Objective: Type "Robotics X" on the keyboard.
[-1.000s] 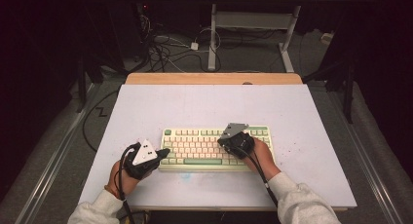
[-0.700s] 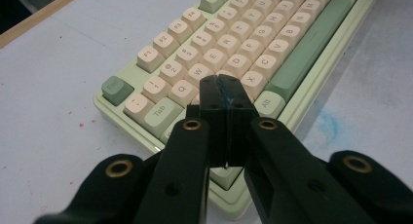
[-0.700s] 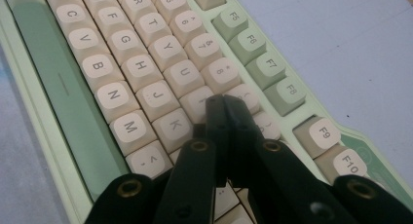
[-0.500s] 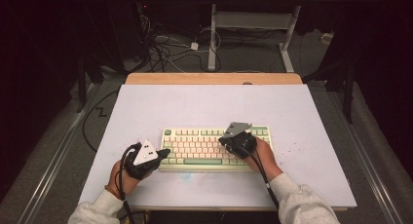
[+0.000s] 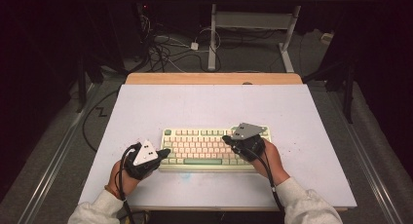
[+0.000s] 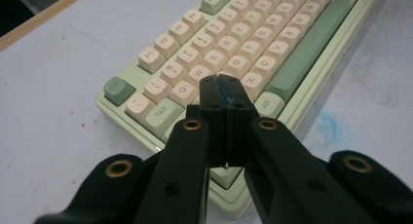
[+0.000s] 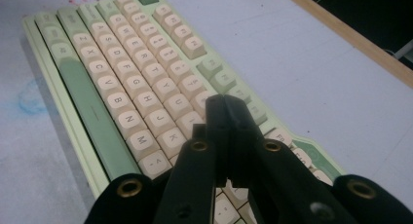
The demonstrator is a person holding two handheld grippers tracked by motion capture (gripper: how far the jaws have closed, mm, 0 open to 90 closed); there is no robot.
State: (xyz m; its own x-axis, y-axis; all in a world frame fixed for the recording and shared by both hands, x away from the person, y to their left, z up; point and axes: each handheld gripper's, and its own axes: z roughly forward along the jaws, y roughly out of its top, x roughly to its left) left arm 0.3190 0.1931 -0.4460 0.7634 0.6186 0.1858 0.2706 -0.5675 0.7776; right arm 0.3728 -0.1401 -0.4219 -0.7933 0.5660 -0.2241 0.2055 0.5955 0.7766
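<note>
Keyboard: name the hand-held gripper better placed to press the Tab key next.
Left, probably. The left hand-held gripper, jaws shut, hovers right beside the Tab key of the keyboard; the right hand-held gripper sits over the other half.

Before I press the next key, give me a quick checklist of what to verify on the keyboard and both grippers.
1. Left gripper jaws shut for poking: ok.
2. Right gripper jaws shut: ok.
3. Nothing caught between either pair of jaws: ok.
4. Keyboard lying flat on the table, square to the person: ok.
5. Left tip over the lower left letter keys: ok; touching a key: cannot tell.
6. Right tip touching a key: cannot tell.
</note>
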